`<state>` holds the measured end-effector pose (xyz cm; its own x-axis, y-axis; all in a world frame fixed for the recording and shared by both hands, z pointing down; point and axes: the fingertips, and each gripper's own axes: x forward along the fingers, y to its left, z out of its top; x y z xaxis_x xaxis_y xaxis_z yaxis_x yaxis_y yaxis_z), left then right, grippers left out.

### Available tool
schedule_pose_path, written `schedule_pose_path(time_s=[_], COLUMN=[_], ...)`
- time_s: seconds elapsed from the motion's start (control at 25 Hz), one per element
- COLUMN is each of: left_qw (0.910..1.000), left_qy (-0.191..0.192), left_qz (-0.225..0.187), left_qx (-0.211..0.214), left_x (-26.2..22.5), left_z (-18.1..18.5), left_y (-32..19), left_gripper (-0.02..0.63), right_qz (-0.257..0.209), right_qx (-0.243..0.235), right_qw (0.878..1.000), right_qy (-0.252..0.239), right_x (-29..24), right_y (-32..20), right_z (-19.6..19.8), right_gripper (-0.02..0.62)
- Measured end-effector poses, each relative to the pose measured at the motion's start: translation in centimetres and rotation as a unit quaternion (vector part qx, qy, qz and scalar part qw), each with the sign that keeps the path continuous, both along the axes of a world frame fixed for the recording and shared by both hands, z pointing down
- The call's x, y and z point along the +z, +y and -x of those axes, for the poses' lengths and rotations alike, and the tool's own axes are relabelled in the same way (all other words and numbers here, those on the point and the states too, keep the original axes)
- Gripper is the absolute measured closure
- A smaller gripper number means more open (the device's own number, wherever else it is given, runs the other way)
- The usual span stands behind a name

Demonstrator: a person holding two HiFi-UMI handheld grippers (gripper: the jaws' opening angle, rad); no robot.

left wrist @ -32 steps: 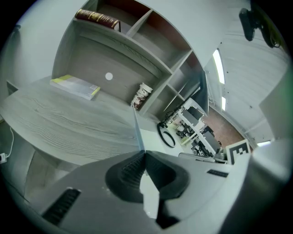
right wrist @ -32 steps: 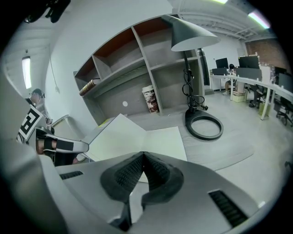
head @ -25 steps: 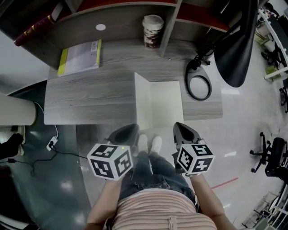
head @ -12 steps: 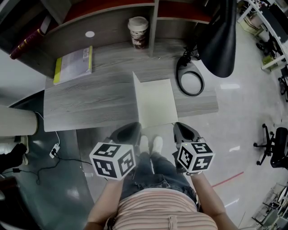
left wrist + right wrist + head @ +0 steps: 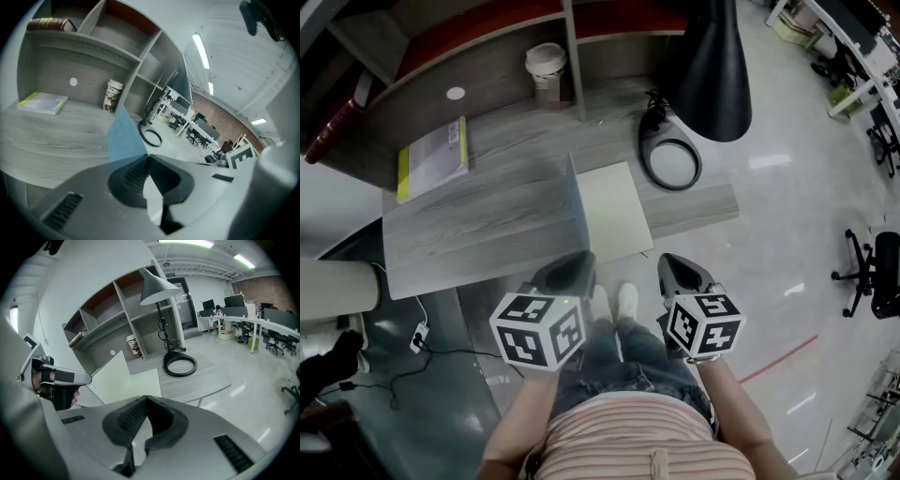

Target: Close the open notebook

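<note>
Cream paper marks the notebook (image 5: 614, 214), which lies at the centre of the head view, at the near edge of a grey wood-grain desk (image 5: 478, 225). Its right half rests flat, while its left cover (image 5: 577, 211), blue-grey on the outer face, stands nearly upright along the spine. Both grippers hang lower in the frame, off the desk and apart from the notebook. The left gripper (image 5: 565, 272) has its jaws together at the tips with nothing between them, and the right gripper (image 5: 678, 270) is likewise tip to tip and empty. The step in hand appears to be the approach to the raised cover. It would probably go best if the left gripper came in from the left of the frame, met the cover's outer face high up near its free edge, and tipped it rightward over the flat page. Pushing low near the spine would more likely slide the whole notebook. The right gripper could rest on the flat half to steady it, then draw clear before the cover lands. Just to the upper right of the notebook lies a ring-shaped lamp base (image 5: 672, 161) under a black lamp shade (image 5: 712, 75). A paper cup (image 5: 546, 70) stands at upper centre and a yellow-edged book (image 5: 431, 157) at upper left, both well clear of the cover's swing.
</note>
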<state>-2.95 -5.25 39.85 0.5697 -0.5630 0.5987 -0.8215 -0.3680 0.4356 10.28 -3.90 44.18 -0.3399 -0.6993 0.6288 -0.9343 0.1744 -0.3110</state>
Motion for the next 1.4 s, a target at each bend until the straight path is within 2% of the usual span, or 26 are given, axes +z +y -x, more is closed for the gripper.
schedule_pose_path(time_s=[0.68,1.4], left_qw=[0.9984,0.9938], left_qy=[-0.006,-0.007], left_qz=[0.005,0.032], left_qx=[0.056,0.106], left_x=[0.9,3.1], left_z=[-3.6,-7.4], left_y=[-0.7,-1.3], left_gripper=[0.591,0.591], right_qz=[0.009,0.025], right_qx=[0.038,0.065], right_qw=[0.999,0.998], right_qy=[0.005,0.006], right_x=[0.4,1.0], right_y=[1.4,1.8], right_z=[-2.0,-3.2], right_gripper=[0.588,0.588])
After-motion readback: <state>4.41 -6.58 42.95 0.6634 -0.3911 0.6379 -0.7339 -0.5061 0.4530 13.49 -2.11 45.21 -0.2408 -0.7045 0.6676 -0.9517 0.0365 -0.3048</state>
